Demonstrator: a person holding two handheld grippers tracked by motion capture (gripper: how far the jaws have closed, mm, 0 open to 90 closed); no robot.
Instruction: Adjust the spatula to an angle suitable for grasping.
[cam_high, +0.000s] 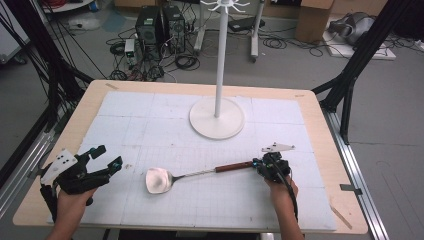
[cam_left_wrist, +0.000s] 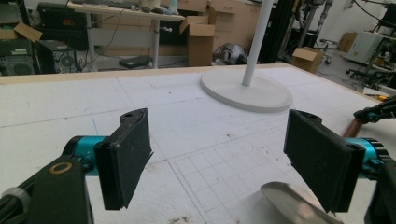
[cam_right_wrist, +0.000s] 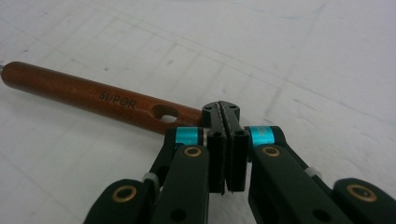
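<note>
Right tongs pinched together at spatula handle tip, nothing clamped; left tongs wide apart, pickup not yet done.

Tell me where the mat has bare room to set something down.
Free: the far left of the mat, left of the stand base, and the near strip below the spatula. Also the far right corner beyond the right tongs. Crowded: the middle band, where the spatula stretches from near the left tongs to the right ones.
</note>
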